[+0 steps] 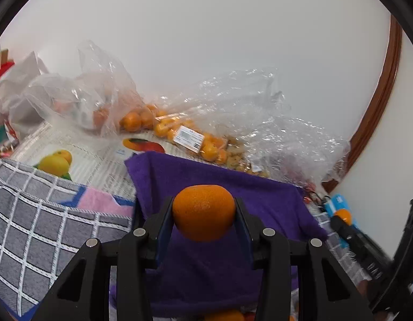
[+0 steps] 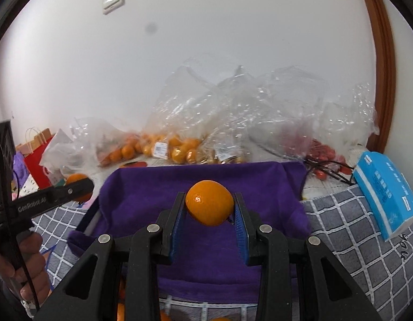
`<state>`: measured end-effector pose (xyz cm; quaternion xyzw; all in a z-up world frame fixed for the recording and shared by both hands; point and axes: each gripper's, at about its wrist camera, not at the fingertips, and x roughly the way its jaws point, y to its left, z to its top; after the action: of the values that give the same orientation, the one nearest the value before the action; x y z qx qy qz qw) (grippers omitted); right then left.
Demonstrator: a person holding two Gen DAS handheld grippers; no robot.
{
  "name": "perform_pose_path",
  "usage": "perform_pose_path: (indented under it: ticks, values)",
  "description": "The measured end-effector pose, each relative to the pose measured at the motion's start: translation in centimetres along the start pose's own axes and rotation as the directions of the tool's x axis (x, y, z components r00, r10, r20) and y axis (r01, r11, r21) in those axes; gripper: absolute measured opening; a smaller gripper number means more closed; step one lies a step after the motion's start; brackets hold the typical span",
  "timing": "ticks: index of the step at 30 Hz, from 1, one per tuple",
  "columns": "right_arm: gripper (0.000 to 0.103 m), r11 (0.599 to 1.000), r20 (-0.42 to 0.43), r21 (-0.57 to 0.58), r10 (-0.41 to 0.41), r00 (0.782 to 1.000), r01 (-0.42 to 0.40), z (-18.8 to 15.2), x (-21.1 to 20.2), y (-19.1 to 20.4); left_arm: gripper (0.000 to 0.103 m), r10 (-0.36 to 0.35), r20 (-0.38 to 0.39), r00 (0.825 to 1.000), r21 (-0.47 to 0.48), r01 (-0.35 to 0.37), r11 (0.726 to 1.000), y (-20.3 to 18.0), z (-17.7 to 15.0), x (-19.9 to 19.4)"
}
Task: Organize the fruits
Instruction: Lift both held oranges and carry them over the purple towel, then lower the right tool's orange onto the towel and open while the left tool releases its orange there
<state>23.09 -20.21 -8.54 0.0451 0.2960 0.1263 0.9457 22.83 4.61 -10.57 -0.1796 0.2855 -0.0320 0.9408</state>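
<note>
Nearest, the left tool [image 1: 203, 211] pinches a round orange mandarin [image 1: 203, 212] between its blue-padded fingers, and the right tool [image 2: 209, 206] pinches a second glossy orange mandarin [image 2: 209, 206] the same way; both fruits hang over a purple terry towel [image 2: 206, 246]. Around the towel lies a grey cloth with white checks [image 1: 40, 230]. Farther back, crinkled clear plastic bags of small oranges [image 1: 179, 131] sit along the table's far edge by the white wall [image 1: 206, 40].

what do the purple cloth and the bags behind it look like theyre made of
Purple cloth: looks like terry or fleece, matte, with a fuzzy nap and soft folded edges. Bags: thin clear plastic film, glossy, crinkled with bright glints, fruit showing through.
</note>
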Motion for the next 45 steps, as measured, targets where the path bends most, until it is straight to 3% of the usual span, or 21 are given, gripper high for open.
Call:
perform_pose_path:
  ticks: [6,18,26,33,45]
  values:
    - [0.034,0.999,-0.006,0.036,-0.026,1.0,0.026,-0.2,0.6,-1.4,0.041,-0.012,0.001,1.0,-0.029,0.012,0.999,0.8,-0.2,0.4]
    - [0.034,0.998,-0.033,0.048,-0.037,0.999,0.038,-1.0,2.2,-1.9,0.041,0.018,-0.024,1.0,0.029,-0.018,0.999,-0.2,-1.3,1.7]
    - [0.034,0.998,-0.091,0.048,-0.04,0.995,0.044,-1.9,3.5,-2.2,0.041,0.039,-0.079,0.996,0.06,-0.034,0.998,-0.7,-2.1,3.1]
    - [0.034,0.998,-0.145,0.034,-0.047,0.988,0.052,-2.6,4.7,-2.2,0.041,0.031,-0.173,0.984,0.083,-0.016,0.996,-1.0,-2.6,4.5]
    - [0.034,0.997,-0.222,0.041,-0.055,0.973,0.066,-3.4,6.3,-2.6,0.041,0.025,-0.203,0.979,0.138,0.003,0.99,-2.1,-3.2,4.9]
